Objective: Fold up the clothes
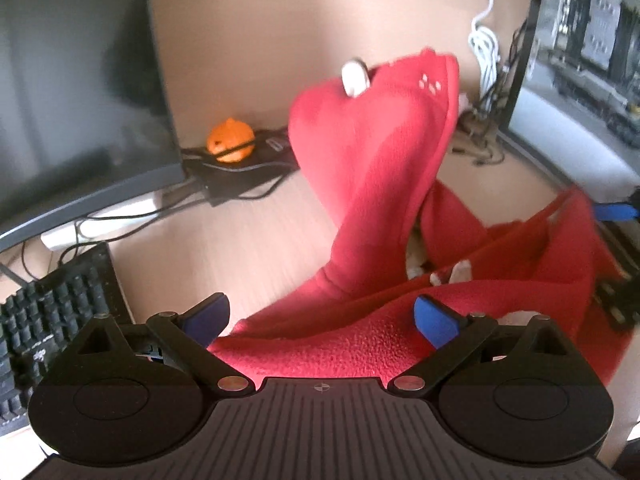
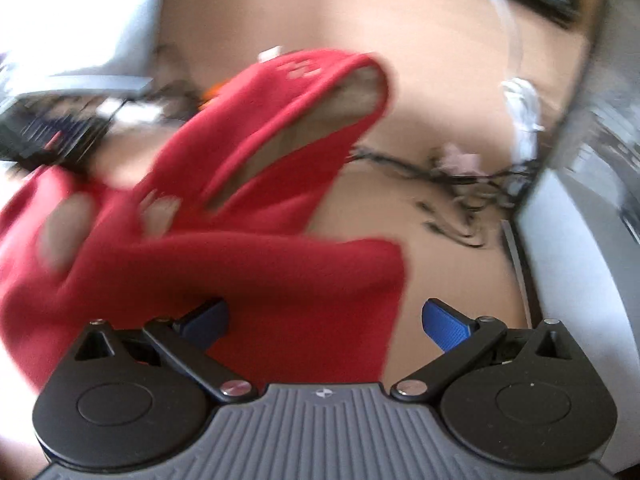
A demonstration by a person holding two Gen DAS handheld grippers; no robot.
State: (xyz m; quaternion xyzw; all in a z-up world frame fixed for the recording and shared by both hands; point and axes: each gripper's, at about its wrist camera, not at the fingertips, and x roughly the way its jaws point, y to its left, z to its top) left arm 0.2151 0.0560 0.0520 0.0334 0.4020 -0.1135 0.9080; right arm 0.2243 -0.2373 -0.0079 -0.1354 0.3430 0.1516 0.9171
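A red fleece garment point(image 1: 360, 184) with a hood, a white ear and small white marks lies bunched on the wooden desk point(image 1: 248, 232). Part of it stands raised in the middle of the left wrist view. My left gripper point(image 1: 322, 320) is open, its blue pads point(image 1: 436, 322) spread wide over the garment's near edge. In the blurred right wrist view the same garment point(image 2: 240, 216) fills the left and centre. My right gripper point(image 2: 324, 322) is open above the garment's right edge, holding nothing.
A dark monitor point(image 1: 76, 92) and a black keyboard point(image 1: 48, 320) are at the left. An orange toy point(image 1: 231, 140) sits on black cables at the back. White cable point(image 1: 486, 52) hangs by a second monitor point(image 1: 580, 56) at the right.
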